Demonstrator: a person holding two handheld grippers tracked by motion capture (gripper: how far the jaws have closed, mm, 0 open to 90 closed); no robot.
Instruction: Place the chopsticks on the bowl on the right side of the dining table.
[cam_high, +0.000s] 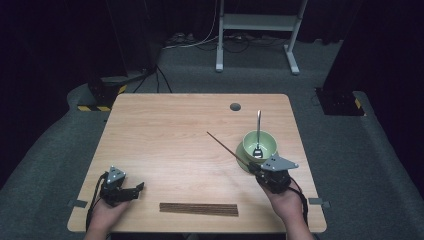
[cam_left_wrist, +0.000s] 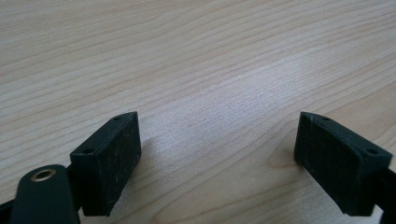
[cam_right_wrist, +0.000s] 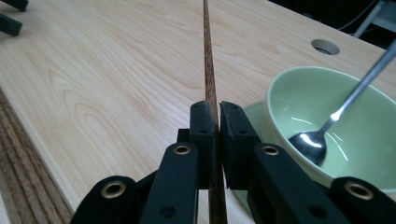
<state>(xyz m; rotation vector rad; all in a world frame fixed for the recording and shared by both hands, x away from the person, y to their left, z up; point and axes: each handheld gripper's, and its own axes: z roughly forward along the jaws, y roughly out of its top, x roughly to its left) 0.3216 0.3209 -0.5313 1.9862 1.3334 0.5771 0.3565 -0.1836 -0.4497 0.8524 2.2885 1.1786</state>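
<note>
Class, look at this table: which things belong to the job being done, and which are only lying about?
In the job:
- right gripper, fingers shut on one chopstick
- green bowl beside it
- row of chopsticks at the near edge

Lying about:
- spoon standing in the bowl
- saucer under the bowl
- left gripper, open, holding nothing
- table's cable hole

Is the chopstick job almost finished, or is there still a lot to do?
Looks just begun. Done: a spoon already stands in the green bowl. In hand: the right gripper is shut on one chopstick, held beside the bowl and pointing across the table. Left: a row of chopsticks lies at the near edge, and the left gripper waits open and empty.
</note>
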